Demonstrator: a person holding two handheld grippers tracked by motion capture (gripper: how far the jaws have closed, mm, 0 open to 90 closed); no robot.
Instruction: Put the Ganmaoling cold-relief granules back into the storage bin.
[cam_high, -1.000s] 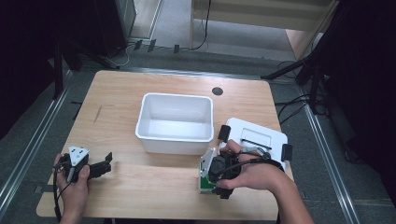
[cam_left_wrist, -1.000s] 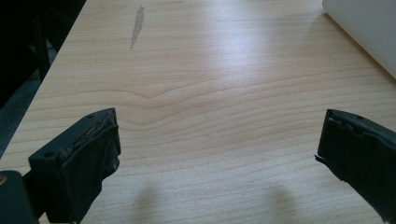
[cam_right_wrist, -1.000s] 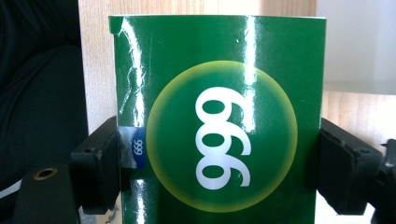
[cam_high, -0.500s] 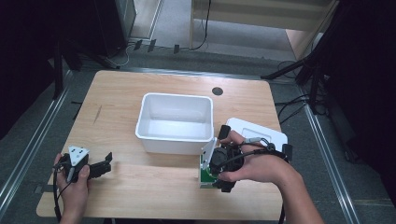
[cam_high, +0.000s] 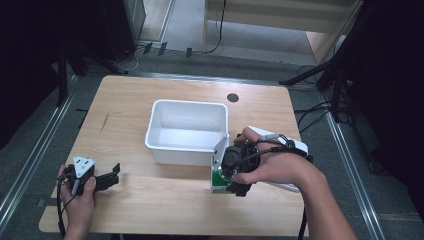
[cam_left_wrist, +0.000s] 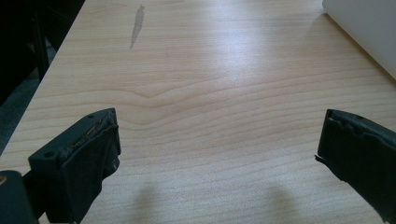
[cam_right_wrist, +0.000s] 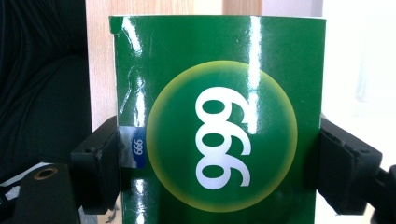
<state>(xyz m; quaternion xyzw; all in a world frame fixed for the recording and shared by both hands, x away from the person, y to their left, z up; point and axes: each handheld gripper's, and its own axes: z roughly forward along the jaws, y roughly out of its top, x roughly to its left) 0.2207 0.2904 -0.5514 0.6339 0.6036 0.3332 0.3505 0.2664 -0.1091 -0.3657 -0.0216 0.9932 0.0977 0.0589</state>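
While the right gripper (cam_high: 226, 172) clenches the green box (cam_right_wrist: 219, 116) at lower centre, the box could strike the white bin (cam_high: 187, 131); left gripper (cam_high: 107, 177) fingers released.

Glossy green printed card box (cam_right_wrist: 219, 121), smooth, strong glare streaks. Pale wood-grain table (cam_left_wrist: 210, 93), smooth, satin sheen, one grey scuff mark. White plastic bin (cam_high: 187, 131), smooth, slightly glossy. Matt black plastic on right gripper (cam_right_wrist: 219, 161); left gripper (cam_left_wrist: 217, 154) same, with rough, worn pads (cam_left_wrist: 91, 135). Grey metal-looking plate on top of left gripper.
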